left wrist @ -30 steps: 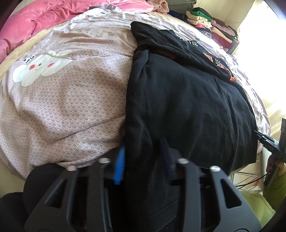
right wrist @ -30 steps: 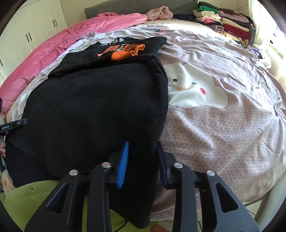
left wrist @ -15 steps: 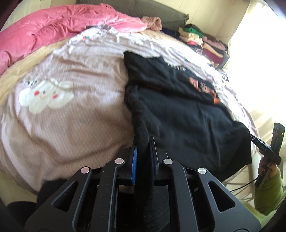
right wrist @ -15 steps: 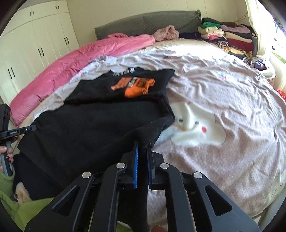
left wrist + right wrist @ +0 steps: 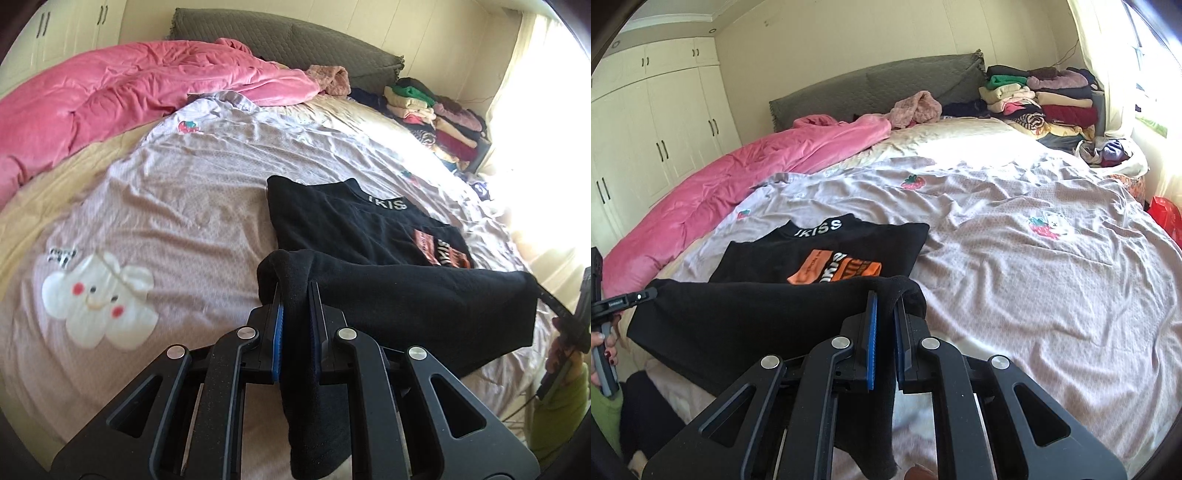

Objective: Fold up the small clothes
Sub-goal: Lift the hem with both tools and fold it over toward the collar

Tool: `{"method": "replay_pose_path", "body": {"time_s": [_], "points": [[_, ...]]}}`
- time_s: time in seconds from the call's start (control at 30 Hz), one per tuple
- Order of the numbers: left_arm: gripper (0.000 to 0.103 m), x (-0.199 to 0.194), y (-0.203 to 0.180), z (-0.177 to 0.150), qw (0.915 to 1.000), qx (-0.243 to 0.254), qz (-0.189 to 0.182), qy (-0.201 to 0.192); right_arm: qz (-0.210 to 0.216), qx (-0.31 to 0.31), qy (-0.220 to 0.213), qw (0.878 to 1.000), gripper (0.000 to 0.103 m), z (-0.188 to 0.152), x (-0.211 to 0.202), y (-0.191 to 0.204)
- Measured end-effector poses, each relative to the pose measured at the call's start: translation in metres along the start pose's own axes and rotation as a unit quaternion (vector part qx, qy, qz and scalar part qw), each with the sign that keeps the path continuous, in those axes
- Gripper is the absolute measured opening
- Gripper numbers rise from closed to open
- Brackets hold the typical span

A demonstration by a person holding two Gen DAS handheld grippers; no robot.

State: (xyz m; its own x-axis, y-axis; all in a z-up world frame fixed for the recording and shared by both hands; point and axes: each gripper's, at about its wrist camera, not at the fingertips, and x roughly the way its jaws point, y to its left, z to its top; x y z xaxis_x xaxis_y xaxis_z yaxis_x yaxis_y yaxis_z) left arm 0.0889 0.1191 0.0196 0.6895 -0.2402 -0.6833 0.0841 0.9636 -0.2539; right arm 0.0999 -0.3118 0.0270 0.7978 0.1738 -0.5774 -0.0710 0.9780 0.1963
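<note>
A wide bed (image 5: 1052,266) fills the room, its lilac sheet printed with strawberries and a white cloud, a pink duvet (image 5: 122,96) heaped along the far-left edge and a stack of folded clothes (image 5: 1045,99) at the far-right corner by the window.

On the near half of the bed lies a black shirt (image 5: 351,229), collar toward the headboard, an orange print on its chest. Its lower hem is raised off the sheet and stretched taut between the two grippers, so the long axis of the lifted edge runs side to side across the bed, parallel to the near edge.

The left gripper (image 5: 295,317) is clenched on one bottom corner of the shirt, black cloth bunched between its blue pads. The right gripper (image 5: 884,325) is clenched on the opposite corner in the same way.

The rest of the shirt lies straight ahead of both grippers, toward the headboard, and neither hand looks nearer to it than the other. The fold now in hand appears to be bottom to top: the hem would need to travel forward over the print to meet the collar, both corners kept level.
</note>
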Motion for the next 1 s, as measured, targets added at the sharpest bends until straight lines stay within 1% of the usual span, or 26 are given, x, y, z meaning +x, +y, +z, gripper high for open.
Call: {"method": "replay_pose_path", "body": {"time_s": [0.07, 0.27, 0.33, 0.37, 0.4, 0.43, 0.47, 0.5, 0.53, 0.67, 0.7, 0.77, 0.87, 1.0], "points": [[0.006, 0.009, -0.004, 0.002, 0.9999, 0.009, 0.011, 0.002, -0.007, -0.001, 0.003, 1.0, 0.007, 0.003, 0.011, 0.0], [0.007, 0.029, -0.008, 0.0, 0.9994, 0.018, 0.025, 0.015, -0.015, 0.015, 0.021, 1.0, 0.008, 0.003, 0.035, -0.005], [0.007, 0.032, -0.007, -0.002, 0.9995, 0.017, 0.023, 0.017, -0.016, 0.019, 0.024, 0.999, 0.01, 0.001, 0.037, -0.005], [0.01, 0.033, -0.007, -0.002, 0.9994, 0.017, 0.023, 0.018, -0.016, 0.019, 0.024, 0.999, 0.013, 0.0, 0.037, -0.005], [0.013, 0.032, -0.006, -0.003, 0.9995, 0.017, 0.022, 0.017, -0.02, 0.017, 0.025, 0.999, 0.022, -0.001, 0.037, -0.004], [0.016, 0.031, -0.006, -0.003, 0.9995, 0.016, 0.02, 0.016, -0.023, 0.017, 0.025, 0.999, 0.028, -0.002, 0.037, -0.003], [0.023, 0.031, -0.006, -0.003, 0.9996, 0.016, 0.02, 0.015, -0.025, 0.017, 0.024, 0.999, 0.038, -0.003, 0.036, -0.003], [0.028, 0.03, -0.007, -0.004, 0.9996, 0.016, 0.019, 0.013, -0.024, 0.02, 0.022, 0.999, 0.039, -0.004, 0.034, -0.003], [0.03, 0.029, -0.007, -0.004, 0.9997, 0.016, 0.017, 0.011, -0.023, 0.022, 0.022, 0.999, 0.04, -0.006, 0.032, -0.003], [0.039, 0.022, -0.009, -0.007, 0.9998, 0.016, 0.013, 0.007, -0.021, 0.021, 0.027, 0.999, 0.051, -0.013, 0.026, -0.001], [0.042, 0.021, -0.01, -0.008, 0.9998, 0.016, 0.012, 0.007, -0.021, 0.02, 0.03, 0.999, 0.051, -0.015, 0.025, 0.001], [0.045, 0.017, -0.011, -0.011, 0.9998, 0.016, 0.01, 0.008, -0.021, 0.017, 0.034, 0.999, 0.052, -0.021, 0.022, 0.003], [0.049, 0.012, -0.01, -0.019, 0.9998, 0.014, 0.006, 0.01, -0.017, 0.018, 0.042, 0.999, 0.054, -0.028, 0.018, 0.006], [0.049, 0.004, -0.007, -0.03, 0.9999, 0.007, 0.0, 0.015, -0.014, -0.002, 0.057, 0.998, 0.054, -0.039, 0.015, 0.014]]}}
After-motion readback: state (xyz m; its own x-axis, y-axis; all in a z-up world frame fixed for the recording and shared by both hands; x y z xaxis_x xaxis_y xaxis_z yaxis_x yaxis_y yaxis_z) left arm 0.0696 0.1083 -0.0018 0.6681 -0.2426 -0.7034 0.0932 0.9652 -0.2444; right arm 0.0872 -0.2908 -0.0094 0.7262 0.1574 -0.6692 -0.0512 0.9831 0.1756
